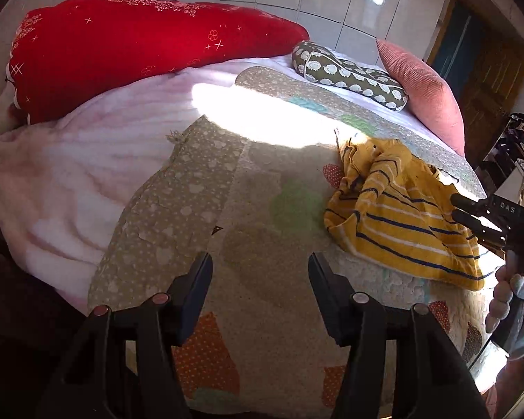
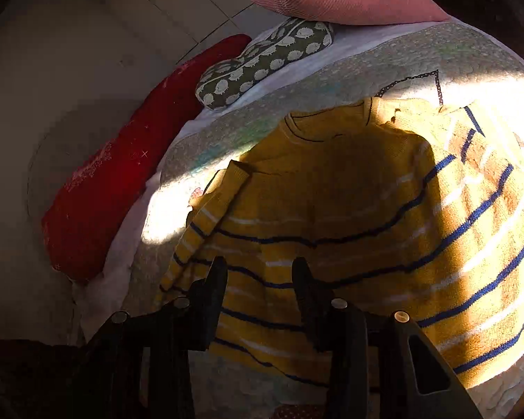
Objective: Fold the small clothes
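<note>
Left tool (image 1: 260,272): jaws apart, nothing between them. It hangs over a bare stretch of the patterned quilt (image 1: 255,209) on the bed, angled down, well left of the garment. Judged: standing by while the other hand arranges the cloth.

Right tool (image 2: 258,276): jaws part-open over the near hem area of the yellow striped sweater (image 2: 332,202). The fingers lie against the knit in its own view, but no fold of cloth shows pinched between them; I read it as not gripping. In the left view the right tool (image 1: 452,211) reaches in from the right edge, a gloved hand (image 1: 513,300) on its handle, its tips at the sweater's right edge.

Sweater: on the quilt, right side of the bed, near edge. Collar points to the far side, hem toward the person. One sleeve is turned in along the left side of the body; the rest is rumpled, not squared. Judged: folding is at an early stage.

Beyond: a hedgehog-print cushion (image 1: 349,73) and a pink pillow (image 1: 422,94) at the far end, a red quilted blanket (image 1: 139,56) and a pale pink blanket (image 1: 77,174) heaped left. A sun patch crosses the quilt, leaving part of the sweater in hard shadow.
</note>
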`<move>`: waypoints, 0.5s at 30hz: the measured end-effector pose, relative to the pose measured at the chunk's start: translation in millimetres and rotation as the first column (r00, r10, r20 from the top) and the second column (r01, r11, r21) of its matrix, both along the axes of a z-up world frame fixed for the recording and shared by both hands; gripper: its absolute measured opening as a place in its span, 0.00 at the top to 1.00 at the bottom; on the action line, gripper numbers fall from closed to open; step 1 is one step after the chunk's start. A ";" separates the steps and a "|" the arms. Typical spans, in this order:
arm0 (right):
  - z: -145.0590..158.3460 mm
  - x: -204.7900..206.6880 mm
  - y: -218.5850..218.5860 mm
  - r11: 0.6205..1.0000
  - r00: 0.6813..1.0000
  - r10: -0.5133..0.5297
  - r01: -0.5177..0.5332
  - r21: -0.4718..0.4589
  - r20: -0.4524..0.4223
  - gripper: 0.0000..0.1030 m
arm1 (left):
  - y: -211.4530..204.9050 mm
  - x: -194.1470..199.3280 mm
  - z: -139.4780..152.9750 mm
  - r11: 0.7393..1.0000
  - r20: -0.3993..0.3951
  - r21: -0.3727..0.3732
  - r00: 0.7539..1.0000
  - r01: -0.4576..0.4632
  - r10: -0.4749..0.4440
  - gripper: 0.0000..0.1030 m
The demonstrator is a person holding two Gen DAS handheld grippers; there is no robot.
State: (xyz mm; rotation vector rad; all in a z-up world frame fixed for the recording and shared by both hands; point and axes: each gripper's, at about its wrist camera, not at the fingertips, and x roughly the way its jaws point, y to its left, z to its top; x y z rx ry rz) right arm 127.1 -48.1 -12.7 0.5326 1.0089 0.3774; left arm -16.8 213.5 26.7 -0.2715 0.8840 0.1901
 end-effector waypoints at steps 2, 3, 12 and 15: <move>-19.4 35.4 25.7 1.000 0.998 0.007 -0.008 -0.022 -0.070 0.69 | 5.9 -3.5 -0.6 1.000 0.013 0.015 1.000 0.000 0.000 0.40; -27.1 49.8 38.0 0.999 0.995 0.003 -0.008 -0.050 -0.096 0.70 | 8.5 -4.9 -2.0 1.000 0.015 0.017 1.000 0.001 -0.001 0.40; -44.6 124.7 144.1 0.986 0.982 0.129 -0.141 -0.084 -0.136 0.70 | 28.1 -2.6 -25.3 1.000 -0.021 -0.009 1.000 -0.017 0.017 0.40; -52.6 129.5 155.7 0.975 0.981 0.136 -0.157 -0.155 -0.139 0.70 | 31.1 -3.4 -28.6 0.999 -0.026 -0.034 0.999 -0.020 0.019 0.40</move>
